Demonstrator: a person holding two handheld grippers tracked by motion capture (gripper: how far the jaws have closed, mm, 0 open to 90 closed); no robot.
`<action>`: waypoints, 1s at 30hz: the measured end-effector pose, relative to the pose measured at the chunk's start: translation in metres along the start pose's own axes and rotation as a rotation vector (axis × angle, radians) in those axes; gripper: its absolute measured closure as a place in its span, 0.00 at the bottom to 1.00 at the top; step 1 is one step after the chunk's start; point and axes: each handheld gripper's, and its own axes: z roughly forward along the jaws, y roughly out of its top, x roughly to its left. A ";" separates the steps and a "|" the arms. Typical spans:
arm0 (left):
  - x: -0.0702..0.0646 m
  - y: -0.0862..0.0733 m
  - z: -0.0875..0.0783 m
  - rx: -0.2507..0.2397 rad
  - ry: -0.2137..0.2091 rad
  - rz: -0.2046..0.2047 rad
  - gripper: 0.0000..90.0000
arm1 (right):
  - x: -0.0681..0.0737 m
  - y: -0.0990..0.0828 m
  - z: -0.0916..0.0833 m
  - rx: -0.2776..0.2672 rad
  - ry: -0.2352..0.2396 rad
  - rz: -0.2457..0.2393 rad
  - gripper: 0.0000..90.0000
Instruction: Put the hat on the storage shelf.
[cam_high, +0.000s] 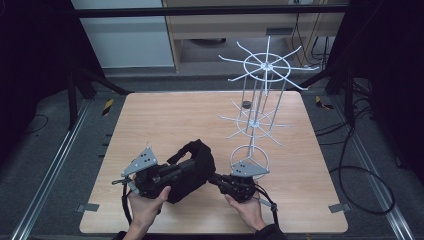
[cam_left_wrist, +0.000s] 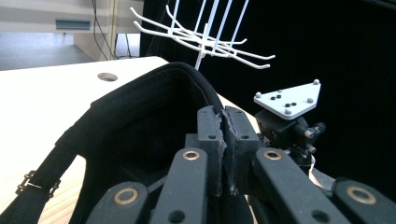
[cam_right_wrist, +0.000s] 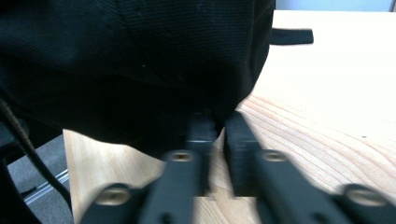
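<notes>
Close behind black bag (cam_high: 192, 167), white wire rack (cam_high: 257, 95), wooden table (cam_high: 150, 120), small round hole (cam_high: 246, 104).

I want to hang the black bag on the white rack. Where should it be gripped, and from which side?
Grip the bag by the stiff rim of its opening, coming from the near side. The left gripper already pinches that rim, which stands up as a thin, firm edge. The right gripper is shut on the bag's soft lower edge, which probably sags more. The rack stands behind.

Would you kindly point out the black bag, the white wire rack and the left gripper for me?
black bag (cam_high: 192, 172), high view, on its fabric body.
white wire rack (cam_high: 267, 66), high view, on its top hub.
left gripper (cam_left_wrist: 223, 140), left gripper view, between its closed fingers.
</notes>
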 end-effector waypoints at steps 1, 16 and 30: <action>0.001 0.000 -0.001 -0.004 0.005 0.001 0.95 | 0.001 0.001 -0.002 -0.008 -0.007 -0.010 0.98; 0.023 -0.016 -0.021 0.032 0.282 0.096 0.95 | 0.024 0.029 -0.002 0.081 -0.118 -0.140 0.98; 0.077 -0.031 -0.054 -0.020 0.392 -0.056 0.95 | 0.029 0.028 0.032 0.075 -0.154 -0.166 0.71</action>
